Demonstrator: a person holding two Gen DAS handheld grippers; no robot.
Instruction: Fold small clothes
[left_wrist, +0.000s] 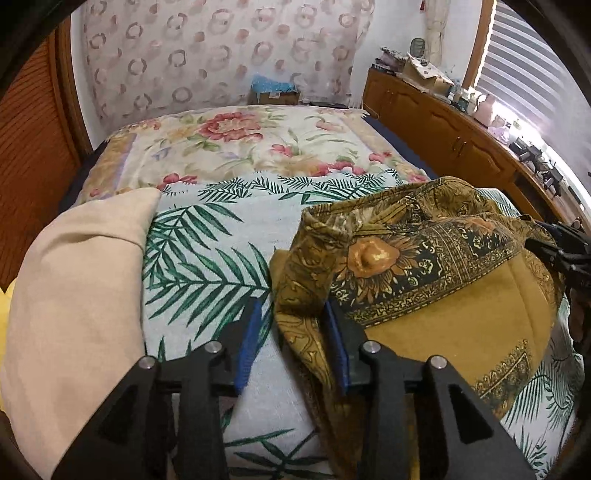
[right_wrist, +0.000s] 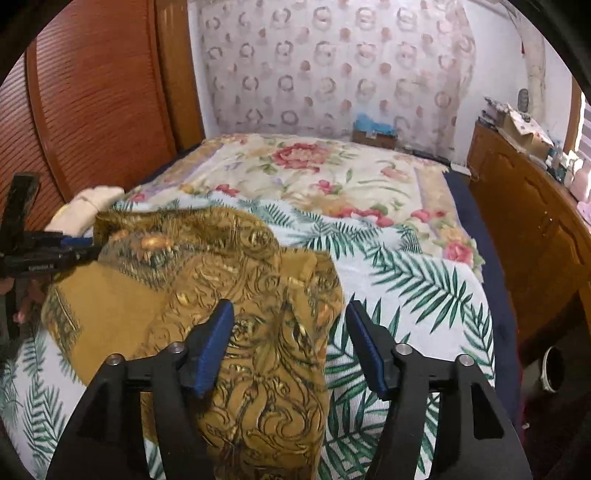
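Observation:
A mustard-brown patterned garment lies crumpled on the palm-leaf bedspread. In the left wrist view my left gripper stands at the garment's left edge. A fold of the cloth hangs between its blue pads, against the right one, and neither pad presses on it. My right gripper is open over the garment's right edge, with cloth under its left finger and bedspread under the right one. Each gripper also shows in the other's view: the left gripper at the far left, the right gripper at the far right.
A folded cream cloth lies left of the garment. A floral blanket covers the far half of the bed. A wooden cabinet runs along the right, a slatted wooden door on the left.

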